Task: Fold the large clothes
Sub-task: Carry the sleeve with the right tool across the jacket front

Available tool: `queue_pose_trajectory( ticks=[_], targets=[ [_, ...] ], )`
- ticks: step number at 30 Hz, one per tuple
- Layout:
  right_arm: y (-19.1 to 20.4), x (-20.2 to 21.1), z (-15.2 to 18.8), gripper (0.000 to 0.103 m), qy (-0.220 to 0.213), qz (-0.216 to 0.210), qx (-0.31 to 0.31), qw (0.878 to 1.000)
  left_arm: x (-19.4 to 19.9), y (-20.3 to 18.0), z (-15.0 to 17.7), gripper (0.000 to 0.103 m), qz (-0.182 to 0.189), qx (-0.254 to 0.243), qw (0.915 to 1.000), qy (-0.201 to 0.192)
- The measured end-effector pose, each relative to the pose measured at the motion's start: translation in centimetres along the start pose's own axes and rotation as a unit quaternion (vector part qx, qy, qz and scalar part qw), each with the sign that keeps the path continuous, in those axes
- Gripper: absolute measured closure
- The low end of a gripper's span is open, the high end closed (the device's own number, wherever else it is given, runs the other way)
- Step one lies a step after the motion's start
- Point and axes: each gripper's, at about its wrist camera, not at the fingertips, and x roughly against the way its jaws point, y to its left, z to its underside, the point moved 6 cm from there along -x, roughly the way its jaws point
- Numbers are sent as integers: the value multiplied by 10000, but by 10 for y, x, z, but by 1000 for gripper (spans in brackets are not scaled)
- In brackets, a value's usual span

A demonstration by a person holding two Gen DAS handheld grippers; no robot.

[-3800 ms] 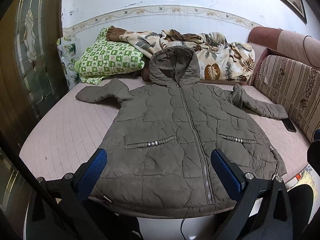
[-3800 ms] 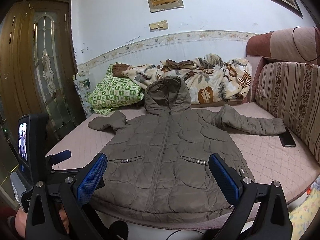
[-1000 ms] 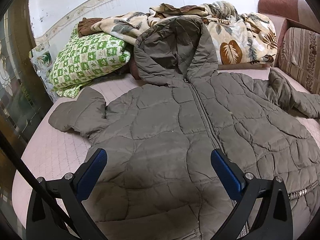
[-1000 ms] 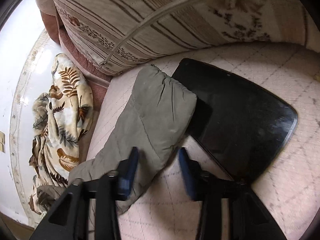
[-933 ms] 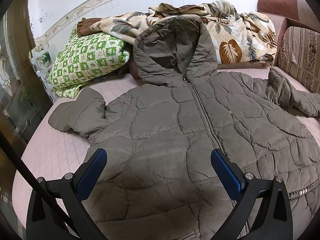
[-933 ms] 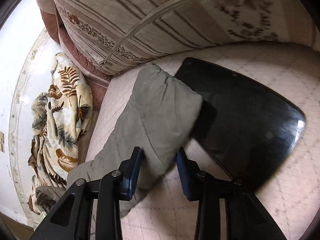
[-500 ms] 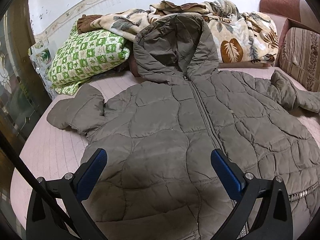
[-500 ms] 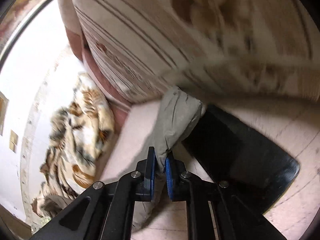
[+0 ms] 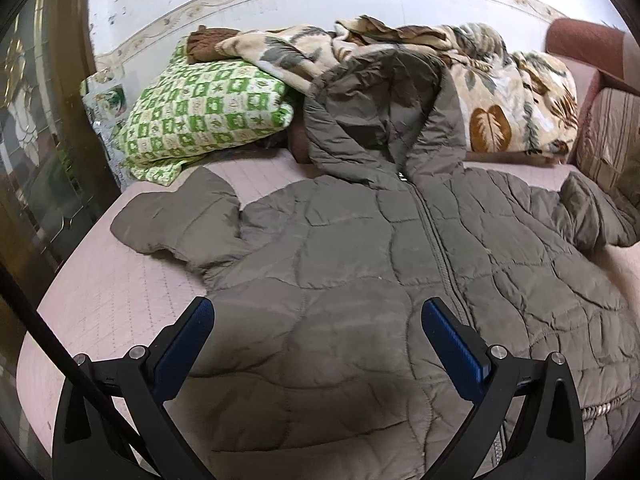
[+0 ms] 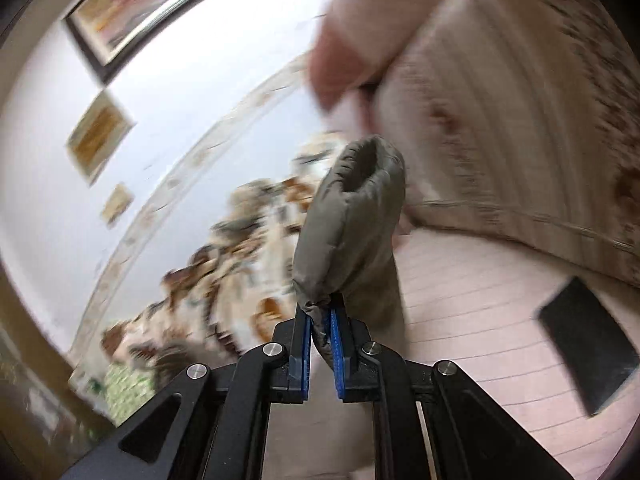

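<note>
A large olive-brown quilted hooded coat (image 9: 360,280) lies front up, zipped, spread on the pink bed cover (image 9: 104,292). Its hood rests against the bedding at the back. Its left sleeve (image 9: 180,216) lies bunched on the left. My left gripper (image 9: 316,328) is open, hovering over the coat's lower chest, touching nothing. My right gripper (image 10: 320,332) is shut on the cuff end of the coat's right sleeve (image 10: 352,220) and holds it lifted off the bed. The right wrist view is motion-blurred.
A green checked pillow (image 9: 204,108) and a leaf-print blanket (image 9: 500,96) lie along the back wall. A striped sofa back (image 10: 520,140) borders the right side. A black phone (image 10: 588,340) lies on the bed cover near the lifted sleeve. A wooden door (image 9: 36,140) stands left.
My right gripper closed on the sleeve cuff beside the phone and has lifted it up off the bed, swinging left. My left gripper drifted slightly, still open over the coat.
</note>
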Motion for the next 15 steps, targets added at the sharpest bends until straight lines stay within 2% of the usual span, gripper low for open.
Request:
queue_pose_trajectory(
  ticks=[7,11,15],
  targets=[
    [114,-21,37,93,460,-835,580,9937,9,28,-3,0,-55,247,9996,-93],
    [182,-40,87,93,896,-1272,1031,9824,12,45,-2,0,-81,394,9991,-104],
    [219,-58,151,93,1406,-1476,1436,9684,12,58,0,0,-111,503,9986,-78]
  ],
)
